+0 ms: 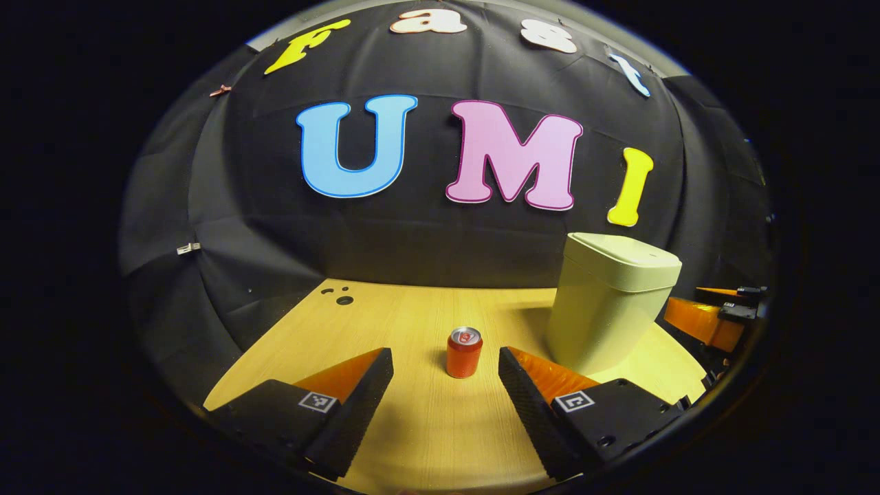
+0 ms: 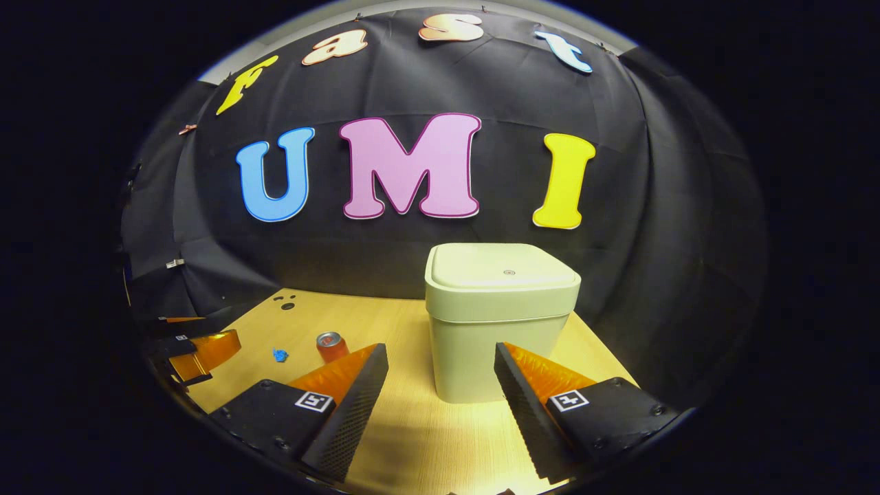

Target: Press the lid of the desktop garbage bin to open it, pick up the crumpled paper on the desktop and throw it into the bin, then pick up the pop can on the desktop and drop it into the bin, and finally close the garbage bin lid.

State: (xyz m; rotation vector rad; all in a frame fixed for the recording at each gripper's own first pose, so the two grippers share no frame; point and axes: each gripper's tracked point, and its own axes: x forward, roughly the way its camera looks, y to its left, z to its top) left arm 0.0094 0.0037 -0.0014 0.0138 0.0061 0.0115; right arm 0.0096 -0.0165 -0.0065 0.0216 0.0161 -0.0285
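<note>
garbage bin (image 2: 496,323) sits lid-down at the bench's (image 2: 412,440) right, pop can (image 1: 464,352) upright left of it; both your left claw (image 1: 445,385) and right claw (image 2: 440,385) gape empty, so every step remains.

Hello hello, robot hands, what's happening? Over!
Left gripper open, empty, lined up on upright red pop can. Right gripper open, facing pale green plastic bin, lid shut. Small blue paper scrap left of can. Nothing blocking.

Pale wood-grain desk (image 2: 412,440), with small dark round holes (image 1: 344,300) near its far left corner. Black cloth wall (image 2: 385,254) behind. Small metal clips (image 1: 188,248) pinned on the cloth, left side.
</note>
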